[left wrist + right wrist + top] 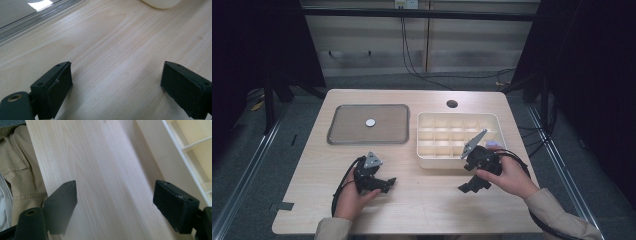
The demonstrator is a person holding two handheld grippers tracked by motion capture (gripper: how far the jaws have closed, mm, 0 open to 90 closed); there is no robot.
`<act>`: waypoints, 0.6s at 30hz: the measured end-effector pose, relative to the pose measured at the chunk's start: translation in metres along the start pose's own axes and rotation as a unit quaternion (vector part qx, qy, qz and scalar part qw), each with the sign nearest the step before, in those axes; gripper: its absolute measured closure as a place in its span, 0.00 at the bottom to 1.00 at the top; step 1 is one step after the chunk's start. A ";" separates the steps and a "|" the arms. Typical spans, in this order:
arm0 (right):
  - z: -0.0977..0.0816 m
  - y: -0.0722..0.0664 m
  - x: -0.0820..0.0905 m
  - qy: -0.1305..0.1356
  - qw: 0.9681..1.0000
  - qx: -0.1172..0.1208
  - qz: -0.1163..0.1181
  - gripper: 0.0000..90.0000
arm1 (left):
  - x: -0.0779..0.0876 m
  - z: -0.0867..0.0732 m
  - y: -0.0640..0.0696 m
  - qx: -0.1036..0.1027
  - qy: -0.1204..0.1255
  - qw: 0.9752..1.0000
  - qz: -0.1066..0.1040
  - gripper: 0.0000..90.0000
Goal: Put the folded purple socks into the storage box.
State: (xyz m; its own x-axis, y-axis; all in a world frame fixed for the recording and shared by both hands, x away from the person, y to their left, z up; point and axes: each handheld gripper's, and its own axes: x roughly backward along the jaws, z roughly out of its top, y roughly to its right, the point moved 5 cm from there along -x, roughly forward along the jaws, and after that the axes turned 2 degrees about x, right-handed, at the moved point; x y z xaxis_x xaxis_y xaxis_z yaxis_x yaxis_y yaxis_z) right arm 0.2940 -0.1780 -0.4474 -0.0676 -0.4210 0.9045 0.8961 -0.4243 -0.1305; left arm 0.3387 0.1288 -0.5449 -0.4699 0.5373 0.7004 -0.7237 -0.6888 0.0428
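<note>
On the surface (422, 200) in front of you, the tray (342, 135) lies at the far left with a small disc (370, 122) on it, and the divided box (432, 161) lies just to its right. Your left gripper (387, 182) rests before the tray, and your right gripper (469, 187) before the box, both near the front edge.

One bench (422, 210) carries one grey tray (343, 131), one small round white disc (370, 122) (lying on that tray), and one cream divided box (427, 161). Two grippers are held over it, one left gripper (384, 184) and one right gripper (469, 186).
</note>
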 end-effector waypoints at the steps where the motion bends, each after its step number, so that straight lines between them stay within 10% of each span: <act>1: 0.000 0.000 -0.001 0.001 1.000 0.003 0.001 0.21 | 0.000 0.000 0.000 -0.002 -0.001 1.000 0.001 0.10; 18: -0.004 -0.007 -0.019 0.012 1.000 0.004 0.016 0.21 | 0.000 0.000 0.000 0.001 0.000 1.000 0.000 0.10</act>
State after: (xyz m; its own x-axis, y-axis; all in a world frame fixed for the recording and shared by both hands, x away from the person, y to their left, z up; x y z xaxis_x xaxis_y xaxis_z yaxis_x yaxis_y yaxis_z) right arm 0.2876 -0.1702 -0.4654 -0.0484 -0.4538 0.8898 0.9017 -0.4031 -0.1566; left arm 0.3385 0.1288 -0.5449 -0.4698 0.5379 0.7000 -0.7230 -0.6894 0.0445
